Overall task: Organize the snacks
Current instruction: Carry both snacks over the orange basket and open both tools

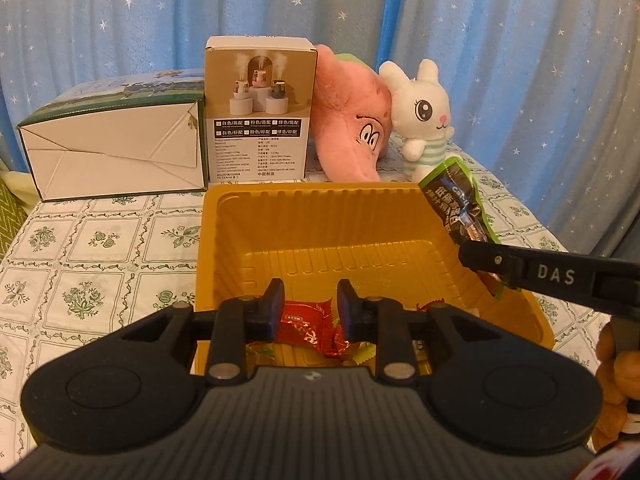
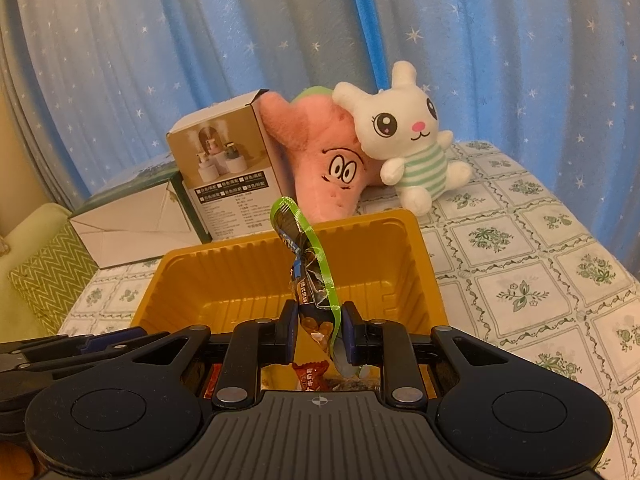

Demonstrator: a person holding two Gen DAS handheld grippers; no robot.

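Note:
A yellow plastic tray (image 1: 312, 194) stands on the flowered tablecloth, with red-wrapped snacks (image 1: 304, 330) at its near end. My left gripper (image 1: 310, 304) hovers over that near end with its jaws apart; the red wrapper lies below the gap and the pads do not press on it. My right gripper (image 2: 320, 320) is shut on a dark snack packet with a green edge (image 2: 310, 268), held upright over the tray (image 2: 240, 246). In the left wrist view the same packet (image 1: 460, 204) sticks up at the tray's right rim, gripped by the right gripper's finger (image 1: 500, 262).
Behind the tray stand a white and green carton (image 1: 116, 152), a humidifier box (image 1: 258, 116), a pink plush (image 1: 352, 128) and a white rabbit plush (image 1: 424, 112). Blue starred curtains hang behind. An orange plush (image 1: 616, 364) is at the right edge. Tablecloth (image 2: 520, 280) lies bare to the right.

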